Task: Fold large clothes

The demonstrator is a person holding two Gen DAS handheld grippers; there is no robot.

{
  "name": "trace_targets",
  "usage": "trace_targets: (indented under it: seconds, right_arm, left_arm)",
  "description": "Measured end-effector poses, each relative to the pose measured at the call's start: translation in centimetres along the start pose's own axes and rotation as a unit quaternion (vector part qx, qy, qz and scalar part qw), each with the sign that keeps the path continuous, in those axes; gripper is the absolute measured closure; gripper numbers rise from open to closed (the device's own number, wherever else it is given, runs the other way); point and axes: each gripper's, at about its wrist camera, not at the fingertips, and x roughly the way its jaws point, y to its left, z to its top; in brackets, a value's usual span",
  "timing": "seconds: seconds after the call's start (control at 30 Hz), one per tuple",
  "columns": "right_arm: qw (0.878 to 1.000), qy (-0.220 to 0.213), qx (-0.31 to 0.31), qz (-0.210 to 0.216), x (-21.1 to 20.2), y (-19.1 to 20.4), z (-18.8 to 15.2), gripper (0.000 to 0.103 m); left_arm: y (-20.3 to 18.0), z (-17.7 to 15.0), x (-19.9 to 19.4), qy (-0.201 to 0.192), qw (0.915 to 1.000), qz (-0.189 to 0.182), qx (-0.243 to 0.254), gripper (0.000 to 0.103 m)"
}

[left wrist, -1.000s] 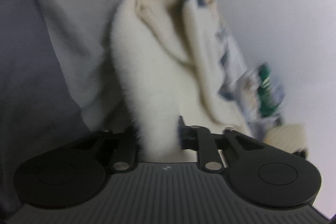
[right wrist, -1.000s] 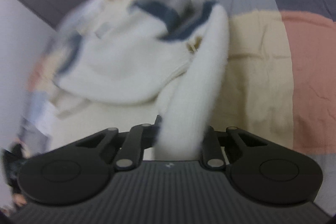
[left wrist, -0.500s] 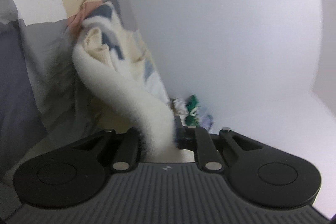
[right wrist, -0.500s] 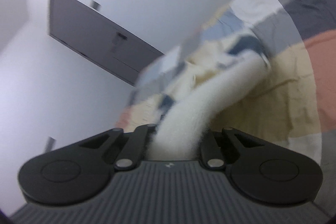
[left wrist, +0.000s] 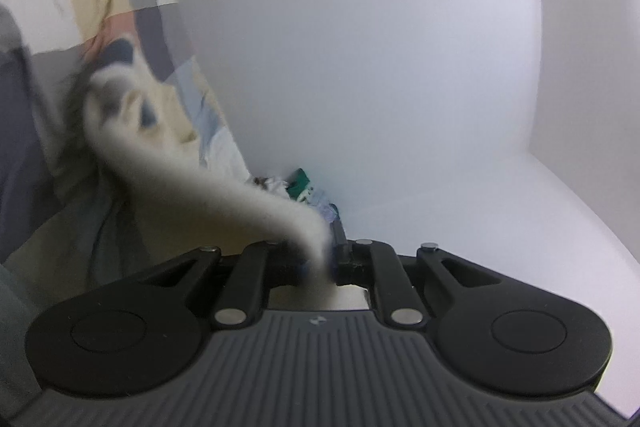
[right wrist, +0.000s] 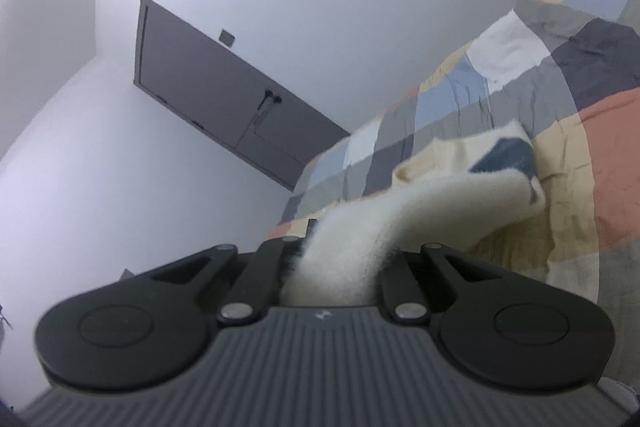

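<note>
The left gripper (left wrist: 326,259) and right gripper (right wrist: 340,259) are each pinching a fleecy white garment (right wrist: 420,203). It is stretching lengthwise away from both claws, its navy-patched far end trailing onto the patchwork bedspread (right wrist: 600,131).

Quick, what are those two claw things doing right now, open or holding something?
Left gripper: closed on the fluffy white garment.
Right gripper: closed on the same white garment.
</note>
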Motion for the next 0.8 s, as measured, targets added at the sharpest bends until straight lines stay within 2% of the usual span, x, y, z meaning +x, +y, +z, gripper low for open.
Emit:
trace_targets:
  seconds: [0.07, 0.13, 0.33, 0.43, 0.5, 0.7, 0.8]
  right_arm:
    - [1.000, -0.001, -0.002, -0.005, 0.6, 0.0, 0.5, 0.092]
    - [1.000, 0.000, -0.003, -0.015, 2.1, -0.3, 1.3, 0.092]
    - [0.997, -0.020, 0.050, -0.051, 9.1, -3.6, 5.0, 0.092]
    - [0.994, -0.035, 0.069, -0.072, 13.7, -5.5, 7.3, 0.092]
    - [0.992, -0.042, 0.077, -0.088, 16.7, -6.9, 8.3, 0.092]
    - [0.986, -0.049, 0.117, -0.111, 23.7, -12.7, 9.2, 0.092]
    - [0.984, -0.045, 0.124, -0.121, 26.2, -15.6, 9.0, 0.092]
  left_arm:
    - [-0.6, 0.8, 0.1, -0.001, 0.9997, 0.011, 0.020, 0.091]
    - [-0.2, 2.0, 1.3, -0.003, 0.9995, 0.024, 0.019, 0.091]
    - [1.3, 7.9, 6.8, -0.042, 0.9965, 0.066, 0.030, 0.092]
    - [1.6, 11.1, 10.5, -0.060, 0.9910, 0.104, 0.060, 0.092]
    - [2.2, 12.8, 12.9, -0.068, 0.9844, 0.137, 0.086, 0.092]
    - [7.6, 17.2, 18.7, -0.076, 0.9737, 0.198, 0.085, 0.093]
    - [10.7, 18.5, 20.8, -0.073, 0.9717, 0.204, 0.095, 0.093]
